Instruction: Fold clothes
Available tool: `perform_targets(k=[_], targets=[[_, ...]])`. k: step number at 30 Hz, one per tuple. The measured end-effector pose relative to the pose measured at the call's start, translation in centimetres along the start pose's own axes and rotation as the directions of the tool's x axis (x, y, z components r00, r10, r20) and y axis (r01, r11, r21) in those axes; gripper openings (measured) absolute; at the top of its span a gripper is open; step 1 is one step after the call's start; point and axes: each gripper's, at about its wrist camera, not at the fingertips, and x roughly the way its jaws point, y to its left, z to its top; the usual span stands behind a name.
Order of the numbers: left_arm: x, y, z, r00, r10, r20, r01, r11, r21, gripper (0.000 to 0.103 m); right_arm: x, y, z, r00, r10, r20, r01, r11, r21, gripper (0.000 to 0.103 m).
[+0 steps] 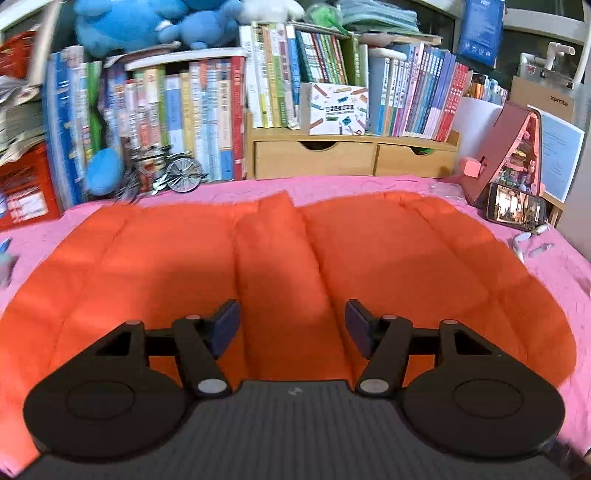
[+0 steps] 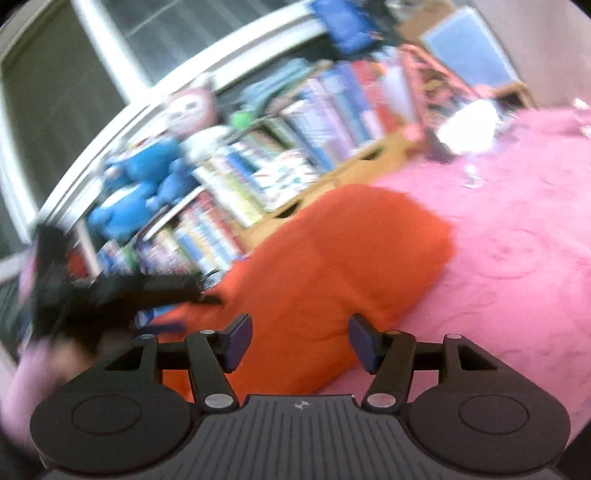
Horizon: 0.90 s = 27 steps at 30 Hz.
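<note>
An orange garment [image 1: 288, 266] lies spread flat on the pink cloth [image 1: 369, 184], with a raised fold running down its middle. My left gripper [image 1: 291, 328] hovers open over the near part of the garment, nothing between its fingers. In the tilted, blurred right wrist view the same orange garment [image 2: 332, 266] lies ahead and my right gripper [image 2: 300, 343] is open above its near edge. The left gripper [image 2: 122, 291] shows there as a dark blurred shape at the left, over the garment's far side.
A row of books [image 1: 221, 110] and a wooden drawer unit [image 1: 354, 155] stand along the back. Blue plush toys [image 1: 147, 22] sit on top. A phone [image 1: 515, 208] leans at the back right beside a pink miniature house [image 1: 517, 147]. Pink cloth [image 2: 517, 258] spreads right of the garment.
</note>
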Motion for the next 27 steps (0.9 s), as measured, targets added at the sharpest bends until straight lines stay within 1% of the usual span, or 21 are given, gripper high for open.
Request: perform_targets(k=[4, 6, 8, 13, 15, 20, 23, 27], targets=[[-0.8, -0.1, -2.8, 1.0, 0.02, 0.013, -0.02, 0.999, -0.034, 0.066, -0.1, -1.9, 0.9, 1.0, -0.03, -0.005, 0.03, 0.998, 0.053, 0.06], [-1.1, -0.5, -4.0, 0.999, 0.036, 0.032, -0.036, 0.999, -0.024, 0.068, -0.1, -2.9, 1.3, 0.999, -0.045, -0.008, 0.045, 0.996, 0.079, 0.066], [-1.4, -0.9, -4.8, 0.998, 0.049, 0.046, -0.049, 0.999, -0.011, 0.07, -0.2, -3.8, 1.8, 0.998, -0.059, -0.012, 0.06, 0.993, 0.106, 0.067], [-1.5, -0.7, -5.2, 0.997, 0.04, 0.06, -0.039, 0.999, -0.03, 0.071, 0.2, -5.0, 2.2, 0.997, -0.071, -0.029, 0.074, 0.988, 0.137, 0.067], [-1.5, -0.5, -5.2, 0.998, 0.034, 0.062, -0.031, 0.999, -0.034, 0.071, 0.5, -5.3, 2.4, 0.997, -0.071, -0.036, 0.075, 0.986, 0.146, 0.07], [-1.5, -0.2, -5.5, 0.997, 0.019, 0.068, -0.016, 0.999, -0.05, 0.072, 2.2, -5.9, 3.4, 0.996, -0.074, -0.054, 0.082, 0.982, 0.17, 0.072], [-1.5, -0.6, -5.9, 0.996, 0.031, 0.078, -0.028, 0.999, -0.042, 0.072, 3.2, -6.1, 4.0, 0.995, -0.079, -0.061, 0.089, 0.98, 0.179, 0.073], [-1.6, -1.1, -6.2, 0.996, 0.046, 0.082, -0.044, 0.999, -0.026, 0.072, 5.1, -5.8, 4.5, 0.993, -0.09, -0.079, 0.102, 0.981, 0.162, 0.074]])
